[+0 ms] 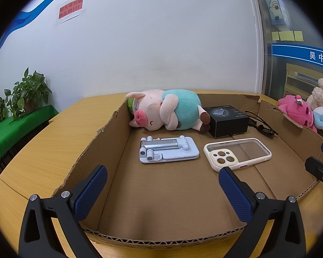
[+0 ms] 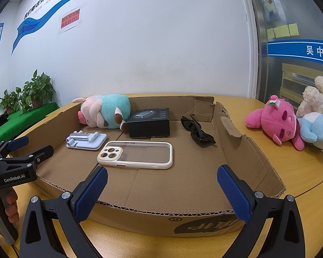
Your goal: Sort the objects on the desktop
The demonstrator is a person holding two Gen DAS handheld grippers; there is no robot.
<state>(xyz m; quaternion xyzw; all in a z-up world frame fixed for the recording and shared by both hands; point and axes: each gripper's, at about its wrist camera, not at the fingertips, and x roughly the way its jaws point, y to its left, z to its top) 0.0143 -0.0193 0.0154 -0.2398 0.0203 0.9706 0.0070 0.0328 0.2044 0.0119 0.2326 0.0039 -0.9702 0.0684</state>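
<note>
Both claws stand wide and hold nothing. Left gripper [image 1: 162, 185] hovers over the near edge of the cardboard box [image 1: 92, 148], and the right gripper [image 2: 161, 185] hangs at the same edge, further toward 3 o'clock. All the sorted things lie inside the box on the wooden table [image 1: 43, 150]. From the left wrist view, a plush pig [image 1: 165, 110] lies on its side at 12 o'clock against the far wall, with a black carton [image 1: 227, 120] touching its feet at 1 o'clock. Sunglasses [image 2: 197, 130] rest just beside the carton, toward 2 o'clock. A folded phone stand [image 1: 169, 149] lies in the middle at 12 o'clock, and a clear phone case [image 1: 236, 152] sits near it at 1 o'clock. Outside the box at 3 o'clock, a pink plush [image 2: 275, 122], a blue plush [image 2: 316, 129] and a beige plush [image 2: 314, 99] lie together on the table.
</note>
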